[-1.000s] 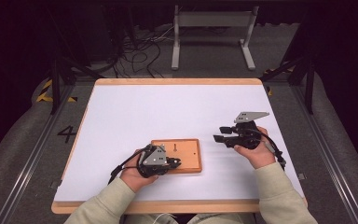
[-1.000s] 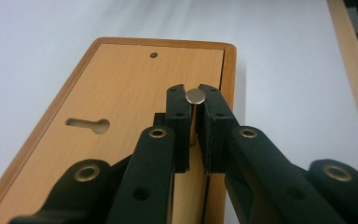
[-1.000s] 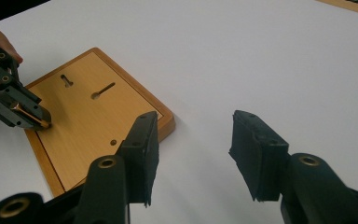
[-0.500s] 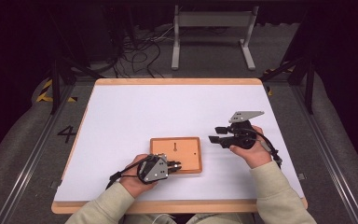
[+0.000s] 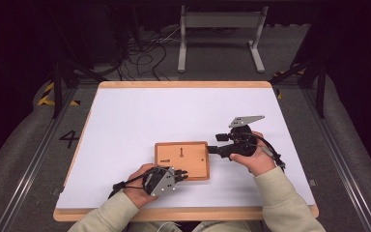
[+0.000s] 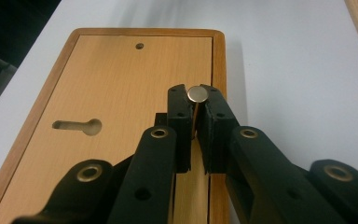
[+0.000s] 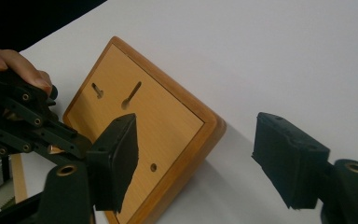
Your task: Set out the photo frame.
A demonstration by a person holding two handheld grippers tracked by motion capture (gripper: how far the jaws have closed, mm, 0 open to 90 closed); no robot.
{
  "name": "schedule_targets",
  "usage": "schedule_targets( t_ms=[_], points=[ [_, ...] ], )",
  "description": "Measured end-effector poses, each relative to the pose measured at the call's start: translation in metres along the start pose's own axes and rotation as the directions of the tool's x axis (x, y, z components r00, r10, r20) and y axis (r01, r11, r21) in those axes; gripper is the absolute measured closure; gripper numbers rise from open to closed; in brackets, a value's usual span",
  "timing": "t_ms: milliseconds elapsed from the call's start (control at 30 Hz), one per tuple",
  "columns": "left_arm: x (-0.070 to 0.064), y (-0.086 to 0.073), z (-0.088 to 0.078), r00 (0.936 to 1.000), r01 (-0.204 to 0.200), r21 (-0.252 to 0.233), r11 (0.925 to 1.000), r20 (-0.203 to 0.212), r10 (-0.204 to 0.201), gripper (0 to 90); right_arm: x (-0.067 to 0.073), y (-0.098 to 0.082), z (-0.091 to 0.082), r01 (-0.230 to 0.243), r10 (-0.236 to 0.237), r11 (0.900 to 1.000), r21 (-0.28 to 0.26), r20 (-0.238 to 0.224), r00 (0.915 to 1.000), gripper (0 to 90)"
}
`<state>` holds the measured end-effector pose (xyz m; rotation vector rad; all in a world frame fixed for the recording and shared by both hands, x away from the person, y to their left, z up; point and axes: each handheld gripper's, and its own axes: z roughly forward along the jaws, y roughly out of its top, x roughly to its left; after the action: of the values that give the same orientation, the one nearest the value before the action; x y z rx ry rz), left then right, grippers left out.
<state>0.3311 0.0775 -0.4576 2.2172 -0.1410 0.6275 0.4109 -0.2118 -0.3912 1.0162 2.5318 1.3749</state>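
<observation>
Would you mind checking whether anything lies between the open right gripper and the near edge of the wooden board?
Nothing visible does. The right gripper, whose jaws have just been opening, faces the wooden board over bare white tabletop. The left gripper, shut on a metal pin, works at the board's far side.

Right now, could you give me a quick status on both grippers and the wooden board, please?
Left gripper shut on metal pin over wooden board. Right gripper open, jaws just widened, straddling the board's edge. Nothing in the way.

Pin shaft hidden between left tool pads; board near end cut off
</observation>
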Motion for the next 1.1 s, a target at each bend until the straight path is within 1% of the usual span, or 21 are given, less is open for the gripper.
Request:
schedule_targets(
  t_ms=[33, 100, 133, 167, 233, 400, 567, 600, 667, 733, 833, 867, 967, 1033, 1100],
  points=[
    [-0.001, 0.000, 0.000, 0.9999, -0.009, 0.001, 1.0000, -0.006, 0.009, 84.1, 0.001, 0.000, 0.003, -0.005, 0.005, 1.000, 0.010, -0.007, 1.0000, 28.9],
    [-0.003, 0.001, 0.000, 0.9999, -0.008, 0.005, 1.0000, -0.011, 0.008, 84.1, 0.003, 0.000, 0.011, -0.011, 0.012, 0.999, 0.033, -0.017, 0.9998, 26.5],
    [-0.003, 0.001, 0.000, 0.9999, -0.008, 0.005, 1.0000, -0.011, 0.008, 84.1, 0.003, 0.000, 0.011, -0.011, 0.012, 0.999, 0.033, -0.017, 0.9998, 26.5],
    [-0.003, 0.001, 0.000, 0.9997, -0.020, 0.007, 0.9998, -0.017, 0.020, 84.1, 0.003, 0.000, 0.017, -0.015, 0.016, 0.999, 0.050, -0.021, 0.9997, 25.6],
    [-0.004, 0.001, 0.000, 0.9994, -0.026, 0.007, 0.9996, -0.024, 0.027, 84.1, 0.003, -0.001, 0.021, -0.018, 0.020, 0.998, 0.062, -0.024, 0.9995, 25.0],
    [-0.005, 0.001, 0.000, 0.9993, -0.024, 0.007, 0.9997, -0.030, 0.024, 84.0, 0.004, -0.002, 0.031, -0.027, 0.031, 0.996, 0.087, -0.039, 0.9988, 23.3],
    [-0.006, 0.001, 0.000, 0.9992, -0.021, 0.011, 0.9997, -0.032, 0.021, 84.0, 0.003, -0.006, 0.045, -0.055, 0.062, 0.991, 0.123, -0.056, 0.9965, 21.7],
    [-0.007, 0.001, -0.001, 0.9993, -0.017, 0.013, 0.9998, -0.032, 0.017, 84.0, 0.003, -0.007, 0.048, -0.058, 0.067, 0.990, 0.131, -0.063, 0.9958, 21.5],
    [-0.006, 0.001, 0.000, 0.9991, -0.024, 0.009, 0.9997, -0.034, 0.025, 84.0, 0.003, -0.008, 0.054, -0.061, 0.073, 0.987, 0.151, -0.071, 0.9948, 21.2],
    [-0.006, 0.001, 0.000, 0.9992, -0.022, 0.009, 0.9997, -0.033, 0.022, 84.0, 0.003, -0.011, 0.061, -0.067, 0.082, 0.983, 0.170, -0.086, 0.9929, 21.1],
    [-0.006, 0.001, 0.000, 0.9993, -0.019, 0.006, 0.9998, -0.031, 0.019, 84.0, 0.004, -0.011, 0.064, -0.070, 0.087, 0.983, 0.172, -0.095, 0.9916, 21.5],
    [-0.006, 0.001, 0.000, 0.9994, -0.018, 0.006, 0.9998, -0.031, 0.018, 84.0, 0.005, -0.011, 0.067, -0.071, 0.090, 0.982, 0.177, -0.106, 0.9903, 22.8],
    [-0.006, 0.001, 0.000, 0.9993, -0.018, 0.008, 0.9998, -0.032, 0.018, 84.0, 0.006, -0.011, 0.069, -0.070, 0.093, 0.980, 0.184, -0.119, 0.9886, 23.8],
    [-0.006, 0.002, 0.000, 0.9990, -0.026, 0.013, 0.9996, -0.037, 0.026, 84.0, 0.006, -0.011, 0.069, -0.071, 0.095, 0.980, 0.185, -0.124, 0.9878, 24.4],
    [-0.007, 0.002, 0.000, 0.9991, -0.026, 0.014, 0.9996, -0.035, 0.026, 83.9, 0.004, -0.011, 0.068, -0.077, 0.105, 0.979, 0.191, -0.141, 0.9845, 27.3]
  ],
)
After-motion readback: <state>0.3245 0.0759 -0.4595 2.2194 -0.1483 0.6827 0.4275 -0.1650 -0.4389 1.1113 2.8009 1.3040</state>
